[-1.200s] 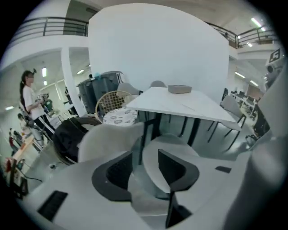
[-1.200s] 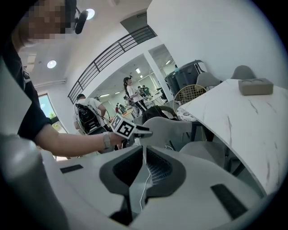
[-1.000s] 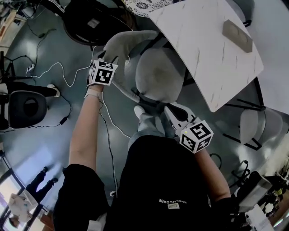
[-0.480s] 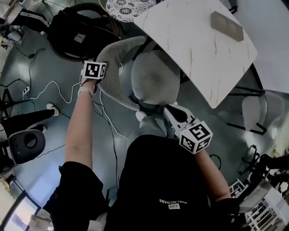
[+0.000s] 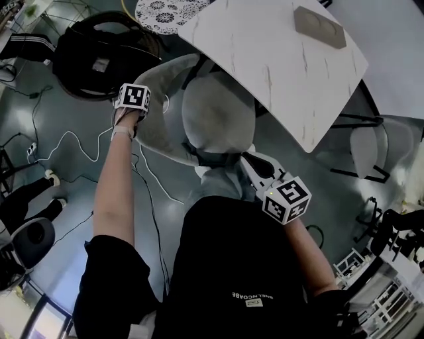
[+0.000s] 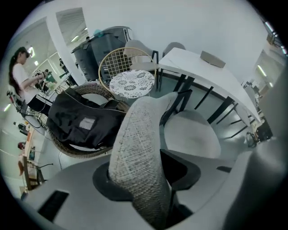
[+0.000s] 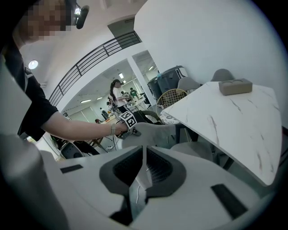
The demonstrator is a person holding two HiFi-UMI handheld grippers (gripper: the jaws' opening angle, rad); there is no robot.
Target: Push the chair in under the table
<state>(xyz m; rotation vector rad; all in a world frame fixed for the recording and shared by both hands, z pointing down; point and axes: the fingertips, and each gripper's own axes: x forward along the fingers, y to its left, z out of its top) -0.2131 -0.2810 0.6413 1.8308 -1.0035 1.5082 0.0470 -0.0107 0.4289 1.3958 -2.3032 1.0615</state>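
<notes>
Grey polished floor (image 5: 59, 198) filled the head view, with thin cables (image 5: 73, 136) snaking across its left half.

Nearest, at lower centre, was the person's black-shirted torso (image 5: 238, 265). Both arms reached up the frame. The right gripper (image 7: 143, 175) sat just right of centre with its jaws pressed fully together and nothing between them. Its tips were near the front edge of the chair (image 5: 218, 112), though contact could not be judged.

That chair was a pale grey fabric shell on a dark frame, with a rounded seat and a curved backrest (image 5: 162, 109) wrapping its left side. It stood at centre frame, mostly out in the open. Only the upper right edge of the seat lay beneath the near edge of the table (image 5: 265, 59).

The left gripper (image 6: 146, 175) pointed steeply down over the backrest's top rim. Its jaws had just been closing, and the woven rim stood between them with a pad against each face.

Beyond, the white marbled table slanted across the upper right and carried a brownish block (image 5: 319, 26) near its far end. Its black legs (image 5: 348, 120) and a second grey chair (image 5: 368, 149) stood at the right. At upper left, just beside the backrest, a round wicker seat (image 5: 73, 86) held a black bag (image 5: 99, 56). A patterned round tabletop (image 5: 165, 10) lay past it. Another person's shoes (image 5: 53, 179) showed at the left edge.
</notes>
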